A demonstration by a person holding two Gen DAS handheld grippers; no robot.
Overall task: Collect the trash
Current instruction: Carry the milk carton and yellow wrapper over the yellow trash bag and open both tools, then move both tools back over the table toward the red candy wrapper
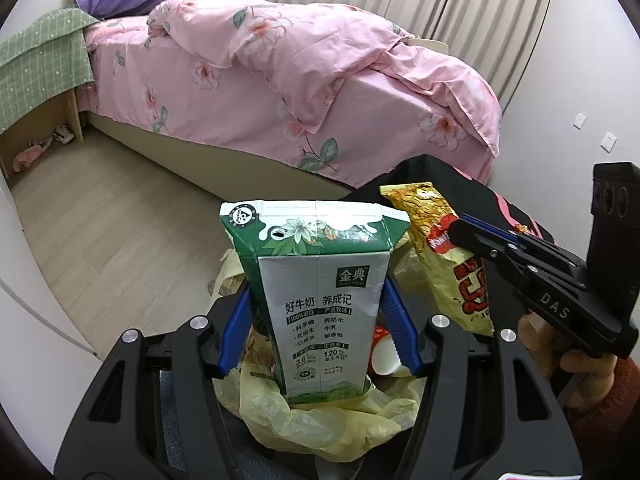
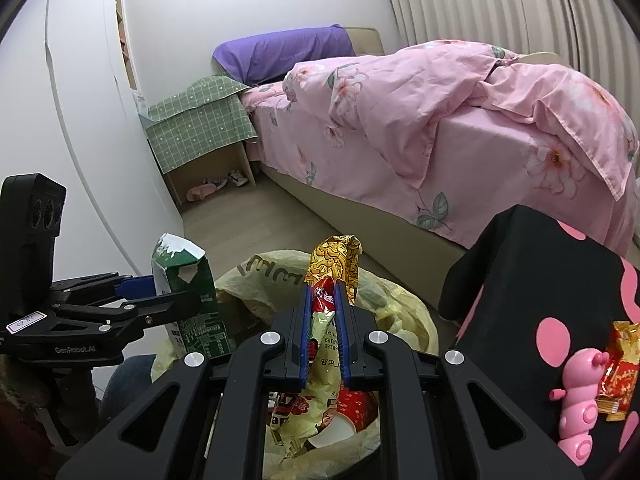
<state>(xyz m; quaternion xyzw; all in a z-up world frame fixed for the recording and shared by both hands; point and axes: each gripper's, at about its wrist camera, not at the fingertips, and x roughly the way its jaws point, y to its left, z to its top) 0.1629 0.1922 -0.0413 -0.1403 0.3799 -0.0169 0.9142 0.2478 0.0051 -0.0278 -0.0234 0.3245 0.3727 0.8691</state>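
My left tongs (image 1: 320, 312) clamp the milk carton (image 1: 320, 300) upright over the yellow trash bag (image 1: 320, 420); my right tongs (image 2: 323, 328) pinch the noodle wrapper (image 2: 332, 264) above the same bag. I judge both are ready to drop: lower, then open. A paper cup (image 1: 384, 356) lies below; beside my right tongs, a black polka-dot cloth (image 2: 540, 280) holds a pink toy (image 2: 576, 400) and a candy wrapper (image 2: 618, 372).

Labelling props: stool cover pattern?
Black with pink dots; the right wrist view shows it best.
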